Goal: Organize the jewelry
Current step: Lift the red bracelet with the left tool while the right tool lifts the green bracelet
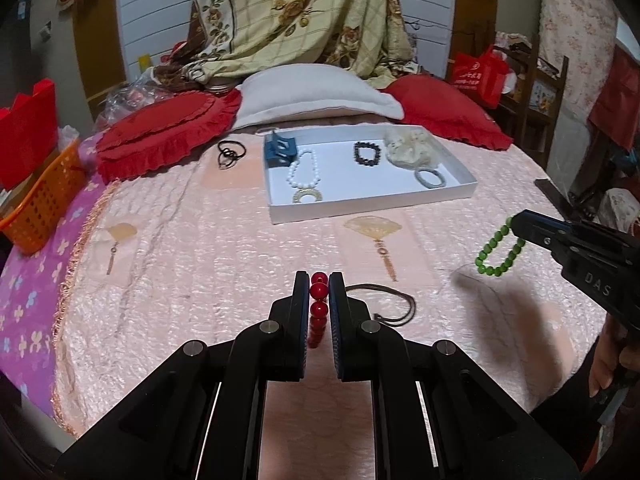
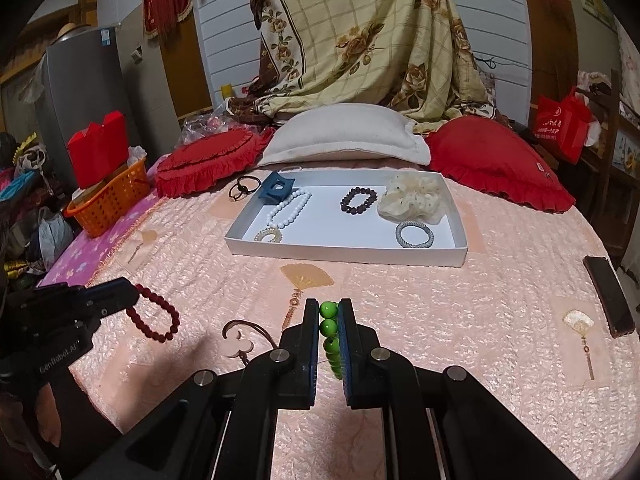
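My left gripper (image 1: pixel 319 280) is shut on a red bead bracelet (image 1: pixel 319 304), held above the pink bedspread; it shows from the side in the right wrist view (image 2: pixel 154 314). My right gripper (image 2: pixel 329 307) is shut on a green bead bracelet (image 2: pixel 330 338), which hangs from it in the left wrist view (image 1: pixel 500 252). Ahead lies a white tray (image 1: pixel 372 203) (image 2: pixel 344 251) holding a white bead necklace (image 2: pixel 290 208), a dark bead bracelet (image 2: pixel 358 199), a silver bangle (image 2: pixel 414 234), a cream scrunchie (image 2: pixel 412 198) and a blue hair claw (image 2: pixel 274 191).
A brown cord necklace (image 1: pixel 390 304) (image 2: pixel 250 334) lies on the bed between the grippers. Black hair ties (image 1: pixel 229 152) lie left of the tray. Red cushions (image 2: pixel 208 164) and a white pillow (image 2: pixel 344 136) sit behind it. An orange basket (image 2: pixel 108 200) stands left; a dark phone (image 2: pixel 610 296) lies right.
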Demonstrator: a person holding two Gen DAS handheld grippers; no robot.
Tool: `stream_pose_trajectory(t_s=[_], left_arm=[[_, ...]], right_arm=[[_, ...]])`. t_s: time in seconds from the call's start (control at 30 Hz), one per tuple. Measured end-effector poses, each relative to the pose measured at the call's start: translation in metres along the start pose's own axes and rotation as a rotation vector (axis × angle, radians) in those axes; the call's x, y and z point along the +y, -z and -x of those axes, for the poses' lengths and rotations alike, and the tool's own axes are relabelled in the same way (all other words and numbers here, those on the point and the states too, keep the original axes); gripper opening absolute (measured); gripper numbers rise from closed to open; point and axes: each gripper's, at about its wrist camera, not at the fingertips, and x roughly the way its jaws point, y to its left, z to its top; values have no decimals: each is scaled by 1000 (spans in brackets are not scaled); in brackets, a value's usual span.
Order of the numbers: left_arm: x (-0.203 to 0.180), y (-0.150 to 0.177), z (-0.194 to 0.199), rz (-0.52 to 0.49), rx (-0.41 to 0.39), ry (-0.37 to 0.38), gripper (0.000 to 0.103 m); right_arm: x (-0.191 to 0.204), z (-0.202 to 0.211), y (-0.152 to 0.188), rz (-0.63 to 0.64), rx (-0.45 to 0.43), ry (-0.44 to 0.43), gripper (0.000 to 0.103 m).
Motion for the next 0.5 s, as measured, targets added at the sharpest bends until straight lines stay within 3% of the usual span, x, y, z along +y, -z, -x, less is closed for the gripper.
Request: stream_pose_trajectory(t_s=[0.2, 0.5], left_arm=[[3, -2, -8, -5, 13, -53, 8], [2, -4, -25, -15, 50, -69, 8]], right_arm=[[-3, -8, -2, -1, 3, 4, 9], [-11, -19, -2, -20, 16, -3, 9]])
